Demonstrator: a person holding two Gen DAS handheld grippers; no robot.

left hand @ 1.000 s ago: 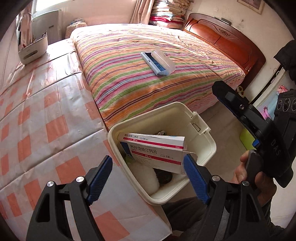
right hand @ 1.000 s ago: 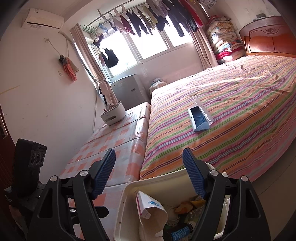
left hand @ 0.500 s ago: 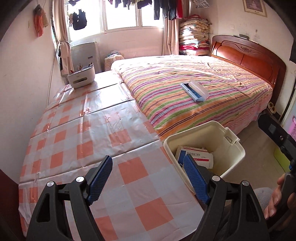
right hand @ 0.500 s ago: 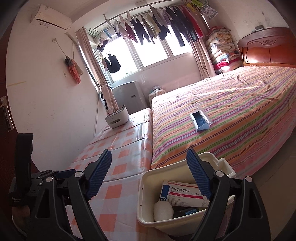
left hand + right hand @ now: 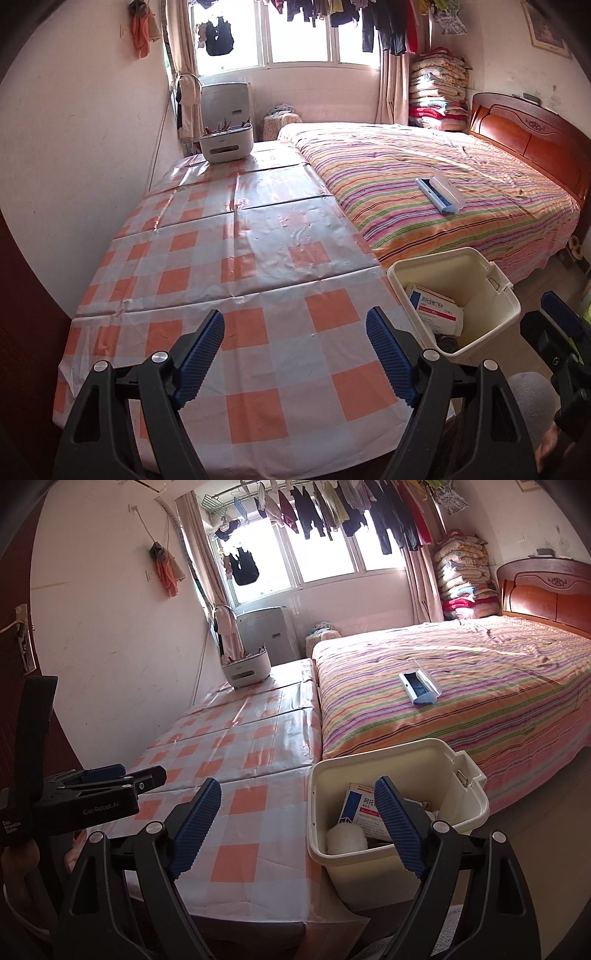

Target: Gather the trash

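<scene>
We hold our left tool [image 5: 295, 354] tilted downward, its blue pads spread wide with nothing between them. Our right tool [image 5: 297, 823] points forward at a shallower slant; its jaws have just been opening and stand wide, gripping nothing.

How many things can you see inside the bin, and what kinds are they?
Inside the cream bin:
Medicine box: 1
White fluffy ball: 1
Dark things underneath, too hidden to name or count
Total that can be counted: 2
</scene>
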